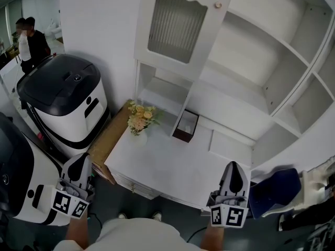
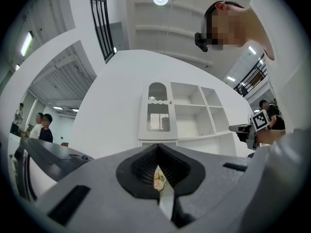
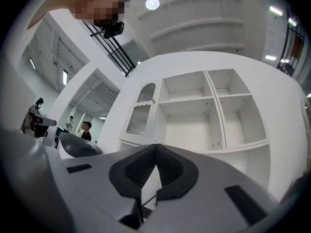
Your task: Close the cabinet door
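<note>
The left claw (image 1: 82,159) and the right claw (image 1: 233,166) are both clenched and empty, near the surface (image 1: 172,166). To shut the cabinet door (image 1: 177,27) fully, I think it is best to press gently beside its knob (image 1: 217,5).

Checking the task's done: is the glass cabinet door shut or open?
Shut: the cabinet door lies flush with the shelf unit front.

Bright ceiling lights, heavy fisheye edge distortion

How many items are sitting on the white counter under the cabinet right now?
2. A vase of flowers stands near the counter's left end; a dark box sits just right of it, further back. The right gripper covers a little of the front edge.
</note>
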Demonstrator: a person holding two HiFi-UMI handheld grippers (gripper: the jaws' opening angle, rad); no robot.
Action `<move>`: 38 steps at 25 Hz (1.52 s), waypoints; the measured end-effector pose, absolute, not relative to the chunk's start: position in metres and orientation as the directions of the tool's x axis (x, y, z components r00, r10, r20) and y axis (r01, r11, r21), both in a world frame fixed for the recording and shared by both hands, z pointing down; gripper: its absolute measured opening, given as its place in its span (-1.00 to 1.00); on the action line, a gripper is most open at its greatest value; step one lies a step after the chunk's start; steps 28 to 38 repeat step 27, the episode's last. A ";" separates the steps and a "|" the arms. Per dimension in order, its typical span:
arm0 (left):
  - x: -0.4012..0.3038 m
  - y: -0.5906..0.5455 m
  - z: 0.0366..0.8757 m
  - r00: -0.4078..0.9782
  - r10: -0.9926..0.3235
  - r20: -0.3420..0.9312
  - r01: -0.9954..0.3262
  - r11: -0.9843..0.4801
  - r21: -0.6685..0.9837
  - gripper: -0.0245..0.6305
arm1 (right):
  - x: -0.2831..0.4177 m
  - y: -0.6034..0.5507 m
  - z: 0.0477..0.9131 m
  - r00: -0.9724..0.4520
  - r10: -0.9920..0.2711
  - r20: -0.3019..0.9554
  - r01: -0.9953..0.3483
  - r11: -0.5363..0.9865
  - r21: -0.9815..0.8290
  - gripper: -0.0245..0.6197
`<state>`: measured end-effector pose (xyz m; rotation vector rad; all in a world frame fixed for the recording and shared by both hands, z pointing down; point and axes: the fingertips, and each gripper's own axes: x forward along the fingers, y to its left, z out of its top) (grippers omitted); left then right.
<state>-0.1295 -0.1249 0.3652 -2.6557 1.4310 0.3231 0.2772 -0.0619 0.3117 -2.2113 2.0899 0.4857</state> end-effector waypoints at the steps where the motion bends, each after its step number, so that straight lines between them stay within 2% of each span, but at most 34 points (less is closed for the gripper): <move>1: -0.129 -0.124 0.366 0.535 -0.812 -0.234 -0.834 -0.552 0.008 -0.91 | 0.275 -0.063 0.314 0.025 -0.965 -0.261 -0.983 -0.072 0.171 -0.93; 6: -0.126 -0.120 0.369 0.543 -0.809 -0.224 -0.828 -0.560 0.013 -0.91 | 0.270 -0.070 0.327 0.010 -0.978 -0.210 -0.981 -0.050 0.186 -0.92; 38: -0.131 -0.107 0.369 0.523 -0.819 -0.236 -0.840 -0.542 0.020 -0.91 | 0.255 -0.070 0.326 -0.030 -0.975 -0.220 -0.981 -0.013 0.192 -0.93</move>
